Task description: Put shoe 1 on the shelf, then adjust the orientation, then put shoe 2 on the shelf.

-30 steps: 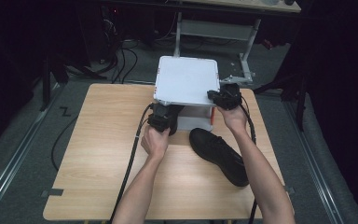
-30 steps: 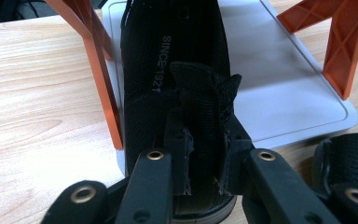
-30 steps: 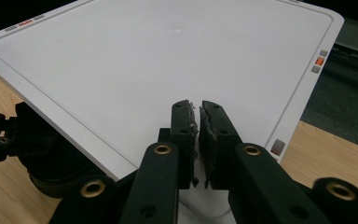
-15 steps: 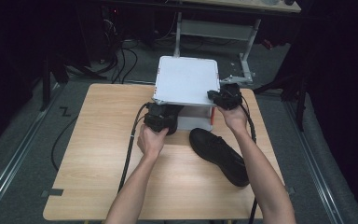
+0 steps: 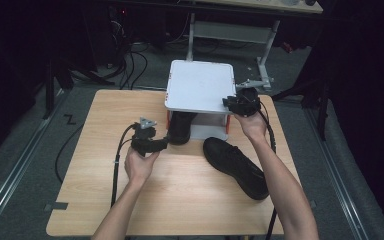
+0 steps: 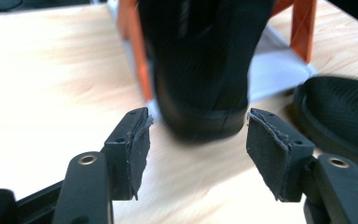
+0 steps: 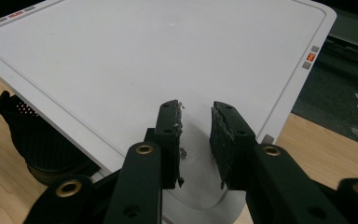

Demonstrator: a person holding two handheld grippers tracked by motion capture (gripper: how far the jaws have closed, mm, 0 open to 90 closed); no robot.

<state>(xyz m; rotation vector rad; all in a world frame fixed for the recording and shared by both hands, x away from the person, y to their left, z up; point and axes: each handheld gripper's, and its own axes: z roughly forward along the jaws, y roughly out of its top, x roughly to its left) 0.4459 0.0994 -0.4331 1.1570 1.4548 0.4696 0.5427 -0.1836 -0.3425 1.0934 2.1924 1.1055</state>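
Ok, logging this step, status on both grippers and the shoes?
Left gripper open, short of black shoe under white rack. Right gripper open over rack top. Second black shoe loose on wooden table.

Two black handheld grippers, bare forearms, trailing black cables

The left gripper (image 5: 150, 141) is black with a grey three-cornered plate on top; its jaws carry flat dark rubber pads (image 6: 141, 148) with worn, frayed edges, held by arms with brass-ringed screw holes. The right gripper (image 7: 196, 135) has the same black jaws, ragged pads and ringed holes. A thick black cable (image 5: 115, 172) trails from each gripper along the forearm. Both forearms are bare, with no sleeves in sight.
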